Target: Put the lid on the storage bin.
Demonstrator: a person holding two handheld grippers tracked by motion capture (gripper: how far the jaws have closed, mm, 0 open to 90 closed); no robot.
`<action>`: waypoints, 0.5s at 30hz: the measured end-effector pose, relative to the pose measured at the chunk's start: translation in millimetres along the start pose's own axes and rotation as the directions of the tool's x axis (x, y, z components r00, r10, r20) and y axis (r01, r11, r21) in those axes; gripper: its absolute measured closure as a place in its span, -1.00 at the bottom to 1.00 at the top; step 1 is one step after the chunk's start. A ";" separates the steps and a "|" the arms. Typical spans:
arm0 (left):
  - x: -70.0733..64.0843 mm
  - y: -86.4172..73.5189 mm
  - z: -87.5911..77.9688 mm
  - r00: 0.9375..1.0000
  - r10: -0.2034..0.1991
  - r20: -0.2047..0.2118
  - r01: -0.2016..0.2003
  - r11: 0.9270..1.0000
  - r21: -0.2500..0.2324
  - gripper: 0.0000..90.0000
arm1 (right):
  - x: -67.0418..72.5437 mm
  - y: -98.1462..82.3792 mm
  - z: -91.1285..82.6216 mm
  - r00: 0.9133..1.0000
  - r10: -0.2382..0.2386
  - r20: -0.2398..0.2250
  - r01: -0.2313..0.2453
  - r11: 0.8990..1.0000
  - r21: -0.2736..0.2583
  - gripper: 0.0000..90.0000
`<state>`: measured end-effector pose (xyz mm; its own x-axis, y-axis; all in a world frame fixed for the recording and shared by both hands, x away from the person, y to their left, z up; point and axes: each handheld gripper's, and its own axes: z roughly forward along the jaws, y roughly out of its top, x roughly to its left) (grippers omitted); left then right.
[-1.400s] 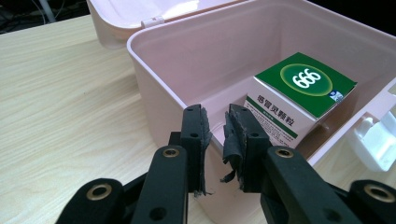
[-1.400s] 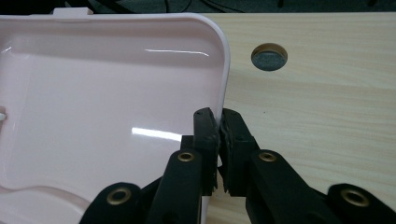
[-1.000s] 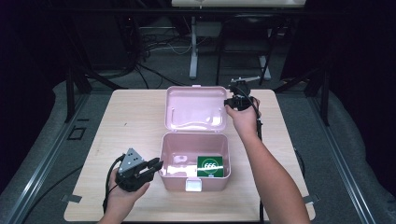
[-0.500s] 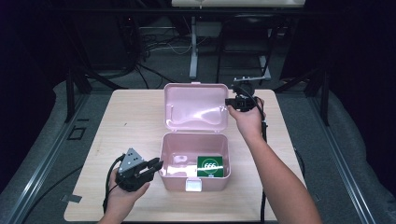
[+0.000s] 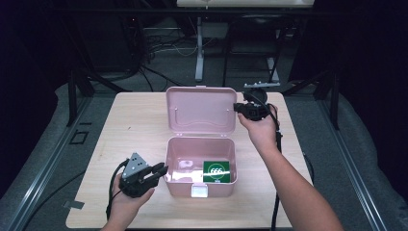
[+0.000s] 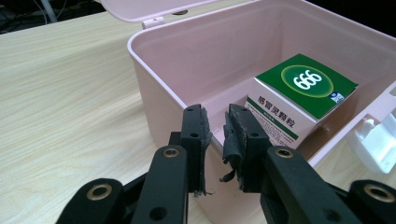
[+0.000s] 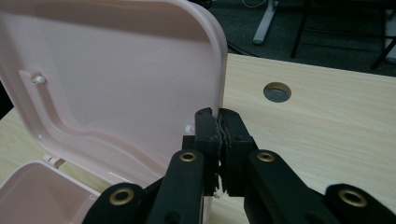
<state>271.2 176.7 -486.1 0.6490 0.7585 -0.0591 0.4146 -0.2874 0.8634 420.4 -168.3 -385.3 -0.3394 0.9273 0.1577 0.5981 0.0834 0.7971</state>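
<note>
pink box (image 5: 200, 179): one, lid (image 5: 201, 109) up, one green carton (image 5: 215, 171) inside; right hand-held gripper (image 5: 239, 108) clenched on lid edge, left hand-held gripper (image 5: 162, 169) clenched on box wall.

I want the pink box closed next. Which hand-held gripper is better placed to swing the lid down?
The right hand-held gripper. Its jaws are shut on the right edge of the raised lid, so it probably only needs to pull forward. The left hand-held gripper clamps the wall of the box, steadying it.
</note>
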 end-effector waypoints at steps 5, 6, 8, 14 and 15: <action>0.1 0.0 0.0 1.000 -0.001 0.000 0.001 1.000 0.000 0.71 | 2.0 -5.7 -7.9 1.000 -0.017 -0.010 0.017 1.000 -0.025 0.94; 0.0 0.0 0.0 1.000 -0.001 0.000 0.001 1.000 0.000 0.70 | 1.9 -6.9 -9.5 1.000 -0.018 -0.018 0.017 0.999 -0.033 0.94; 0.0 0.0 0.0 1.000 -0.001 0.000 0.001 1.000 0.000 0.71 | 2.1 -8.3 -12.7 0.999 -0.021 -0.024 0.020 0.999 -0.032 0.94; -0.1 0.1 0.1 1.000 -0.002 -0.001 0.002 1.000 0.000 0.71 | 6.6 -14.9 -21.0 0.998 -0.051 -0.021 0.050 0.997 -0.060 0.94; -0.2 0.0 0.0 1.000 -0.001 -0.002 0.001 1.000 0.000 0.71 | 6.8 -16.1 -22.5 0.998 -0.057 -0.023 0.056 0.996 -0.065 0.94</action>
<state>271.1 176.5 -486.1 0.6477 0.7597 -0.0588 0.4150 -0.2870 0.8634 392.1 -171.5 -383.9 -0.3901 0.9122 0.1253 0.5298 0.1111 0.8408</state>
